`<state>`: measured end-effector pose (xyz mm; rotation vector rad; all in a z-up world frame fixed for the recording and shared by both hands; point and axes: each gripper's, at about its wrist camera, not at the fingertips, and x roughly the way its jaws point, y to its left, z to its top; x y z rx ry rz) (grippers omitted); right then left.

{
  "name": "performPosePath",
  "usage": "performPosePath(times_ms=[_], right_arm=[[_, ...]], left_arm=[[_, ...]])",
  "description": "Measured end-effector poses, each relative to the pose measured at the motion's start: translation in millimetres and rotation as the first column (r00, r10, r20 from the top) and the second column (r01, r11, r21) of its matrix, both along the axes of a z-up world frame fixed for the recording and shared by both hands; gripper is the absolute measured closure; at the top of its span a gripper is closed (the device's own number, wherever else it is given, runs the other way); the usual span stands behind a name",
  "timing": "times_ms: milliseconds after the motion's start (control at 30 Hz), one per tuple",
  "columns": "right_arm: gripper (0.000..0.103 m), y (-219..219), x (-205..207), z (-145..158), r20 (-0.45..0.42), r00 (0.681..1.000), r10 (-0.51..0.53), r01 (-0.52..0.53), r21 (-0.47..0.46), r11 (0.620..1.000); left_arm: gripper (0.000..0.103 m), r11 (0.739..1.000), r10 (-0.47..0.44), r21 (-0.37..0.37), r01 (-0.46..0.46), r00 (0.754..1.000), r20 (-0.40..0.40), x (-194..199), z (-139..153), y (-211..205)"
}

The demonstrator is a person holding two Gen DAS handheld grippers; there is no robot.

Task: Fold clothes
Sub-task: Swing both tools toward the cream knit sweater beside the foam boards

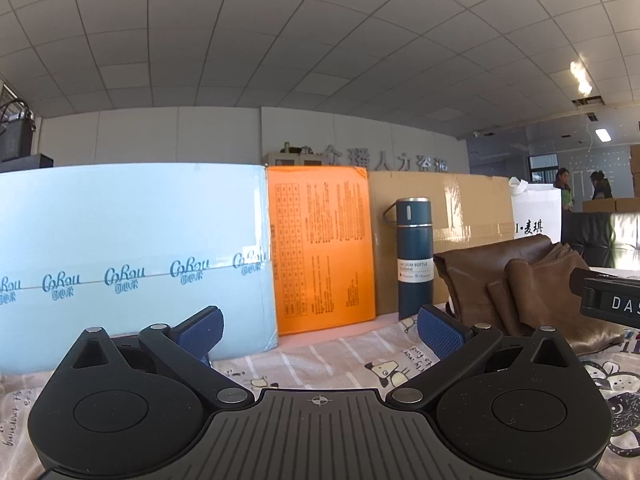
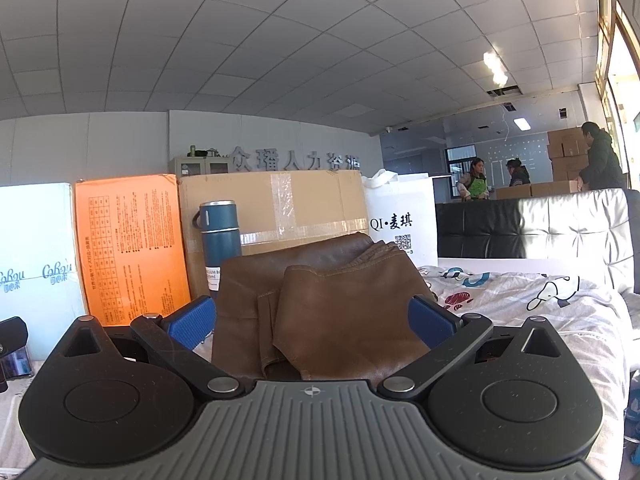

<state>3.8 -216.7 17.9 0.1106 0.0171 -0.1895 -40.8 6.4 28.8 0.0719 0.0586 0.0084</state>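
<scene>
Brown clothes (image 2: 320, 304) lie bunched in a layered, partly doubled-over heap on the patterned bed sheet (image 1: 320, 356), just in front of the cardboard box (image 2: 276, 204) and beside the blue bottle (image 1: 414, 256). The right gripper (image 2: 316, 320) sits low right before the heap, its jaws spread wide to either side of the cloth and gripping nothing; the left gripper (image 1: 320, 332), off to the heap's left, also has its jaws released over bare sheet. The fabric looks smooth and leathery, so I judge a pinch could slip or catch several layers together, and a wide sweep might knock the bottle over.
</scene>
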Motion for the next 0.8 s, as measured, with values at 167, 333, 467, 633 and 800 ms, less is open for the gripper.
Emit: performPosePath(times_ms=[167,333,467,633,800], right_arm=[[0.0,9,-16,13,0.023,0.998,0.055,-0.054,-0.01,0.998],[0.0,23,-32,24,0.037,0.994,0.107,-0.106,-0.021,0.994],[0.0,35,-44,30,0.04,0.988,0.149,-0.149,-0.013,0.989],[0.0,52,-57,33,0.035,0.982,0.188,-0.188,-0.005,0.982],[0.0,68,-69,37,0.034,0.97,0.243,-0.243,0.013,0.97]], left_arm=[[0.0,1.0,-0.014,-0.002,0.014,1.0,0.024,-17,11,7],[0.0,1.0,-0.007,0.015,0.006,0.998,0.055,-34,21,16],[0.0,1.0,0.003,0.021,-0.005,0.998,0.07,-48,28,25],[0.0,1.0,0.023,0.016,-0.024,0.996,0.085,-65,34,41],[0.0,0.998,0.059,0.014,-0.061,0.993,0.105,-82,38,60]])
